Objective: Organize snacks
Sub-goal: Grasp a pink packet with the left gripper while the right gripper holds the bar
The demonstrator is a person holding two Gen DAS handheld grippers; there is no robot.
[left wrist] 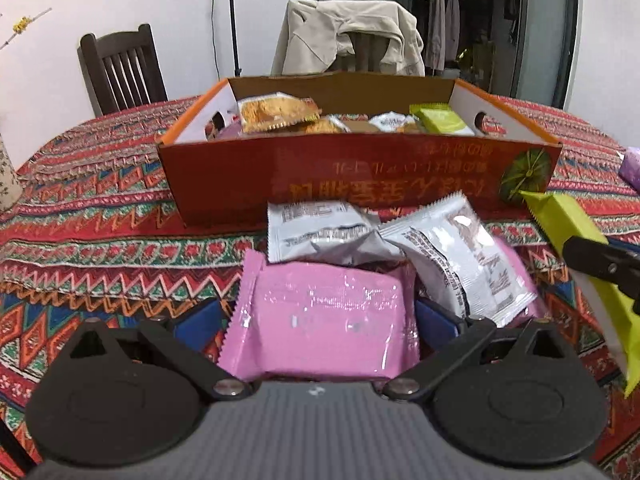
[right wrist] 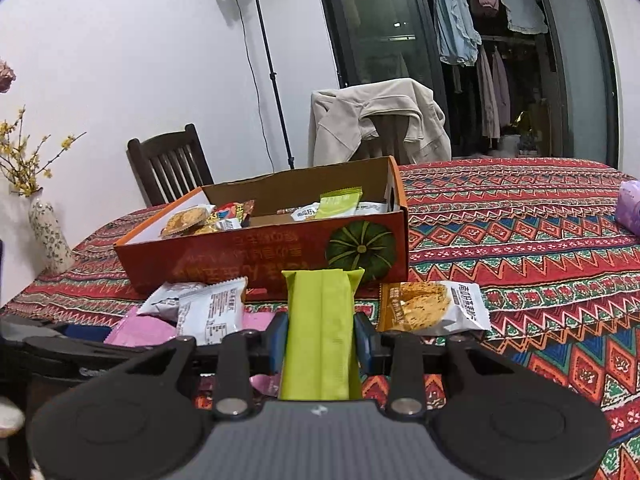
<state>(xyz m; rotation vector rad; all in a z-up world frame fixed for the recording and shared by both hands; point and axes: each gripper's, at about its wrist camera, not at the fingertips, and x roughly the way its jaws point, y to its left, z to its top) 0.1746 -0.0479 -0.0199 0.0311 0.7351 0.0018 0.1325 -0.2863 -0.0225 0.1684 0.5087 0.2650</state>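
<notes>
In my right tongs [right wrist: 322, 342] I have a green snack packet [right wrist: 320, 332], the blue fingers closed against its long sides, its far end pointing at the orange cardboard box [right wrist: 280, 252] straight ahead. My left tongs [left wrist: 320, 316] sit spread about as wide as the pink packet [left wrist: 320, 312] between the fingers; whether they grip it or only bracket it, I cannot tell. Two silver packets [left wrist: 452, 256] lie on it, just beyond my fingertips and near the box's front wall. A biscuit packet [right wrist: 432, 306] rests on the patterned tablecloth [right wrist: 540, 240] to the right of my right tongs.

I judge I am mid-carry: green packet lifted, box not yet reached. Next I must raise it over the near wall and let go inside, where other snacks already lie; the middle looks freest. The wall ahead is the edge to clear. Open cloth lies to the right; my left tongs crowd the other side.
</notes>
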